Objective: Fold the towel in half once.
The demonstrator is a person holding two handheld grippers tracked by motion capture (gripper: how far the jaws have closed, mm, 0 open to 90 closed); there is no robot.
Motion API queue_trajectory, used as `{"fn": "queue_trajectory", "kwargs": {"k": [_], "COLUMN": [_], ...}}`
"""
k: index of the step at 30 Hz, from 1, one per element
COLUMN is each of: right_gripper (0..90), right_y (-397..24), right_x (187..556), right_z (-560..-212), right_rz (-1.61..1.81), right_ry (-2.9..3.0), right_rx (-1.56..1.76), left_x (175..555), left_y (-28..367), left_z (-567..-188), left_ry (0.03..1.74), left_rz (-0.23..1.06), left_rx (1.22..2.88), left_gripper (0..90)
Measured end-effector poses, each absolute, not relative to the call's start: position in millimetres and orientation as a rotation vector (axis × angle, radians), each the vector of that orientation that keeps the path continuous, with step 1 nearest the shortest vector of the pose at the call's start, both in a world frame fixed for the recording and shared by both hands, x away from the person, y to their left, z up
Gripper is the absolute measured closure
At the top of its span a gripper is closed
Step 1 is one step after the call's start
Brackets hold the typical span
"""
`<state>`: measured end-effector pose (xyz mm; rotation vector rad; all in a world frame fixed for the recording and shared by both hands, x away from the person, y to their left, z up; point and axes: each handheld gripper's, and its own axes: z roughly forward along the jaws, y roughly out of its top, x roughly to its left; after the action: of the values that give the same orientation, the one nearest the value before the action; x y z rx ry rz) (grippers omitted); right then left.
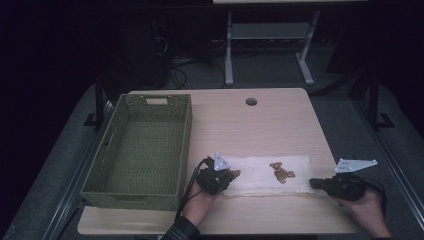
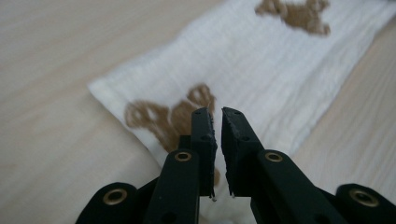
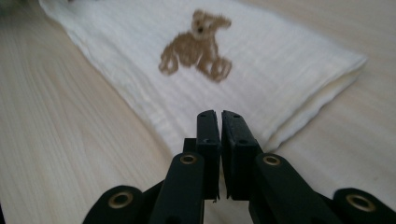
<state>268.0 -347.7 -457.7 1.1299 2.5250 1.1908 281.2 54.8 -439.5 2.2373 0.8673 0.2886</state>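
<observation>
Cloth (image 1: 260, 175): white, fine ribbed weave, printed with brown teddy bears (image 3: 196, 44).
Basket (image 1: 142, 145): olive-green woven wicker.
Desk (image 1: 240, 120): pale wood grain, light beige.
Left gripper (image 2: 216, 114): black jaws, brass-coloured rivets.
Right gripper (image 3: 219, 116): same black, brass rivets; grey three-cornered plate on top.
Sleeve (image 1: 182, 231): dark plaid.

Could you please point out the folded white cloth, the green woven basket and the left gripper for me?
white cloth (image 1: 257, 182): high view, plain part near its front edge.
green woven basket (image 1: 186, 145): high view, right wall.
left gripper (image 2: 218, 114): left gripper view, between its fingertips.
</observation>
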Motion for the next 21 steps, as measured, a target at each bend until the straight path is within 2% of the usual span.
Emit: {"fn": "queue_trajectory", "kwargs": {"k": [6, 13, 17, 21], "right_gripper": [89.0, 89.3, 79.9, 75.4], "right_y": [-345, -353, -354, -353], "right_x": [261, 245, 249, 257], "right_z": [-469, -468, -463, -460], "right_rz": [1.099, 1.1, 1.109, 1.101], "right_ry": [2.566, 2.575, 2.541, 2.516], "right_rx": [1.135, 1.147, 1.138, 1.136], "left_x": [273, 259, 264, 275], "left_y": [51, 53, 52, 52], "left_z": [-457, -455, -448, -444], "left_ry": [0.84, 0.804, 0.791, 0.804], "left_rz": [0.215, 0.183, 0.229, 0.261], "left_rx": [2.347, 2.367, 2.335, 2.314], "left_gripper": [83.7, 84.2, 77.2, 70.7]}}
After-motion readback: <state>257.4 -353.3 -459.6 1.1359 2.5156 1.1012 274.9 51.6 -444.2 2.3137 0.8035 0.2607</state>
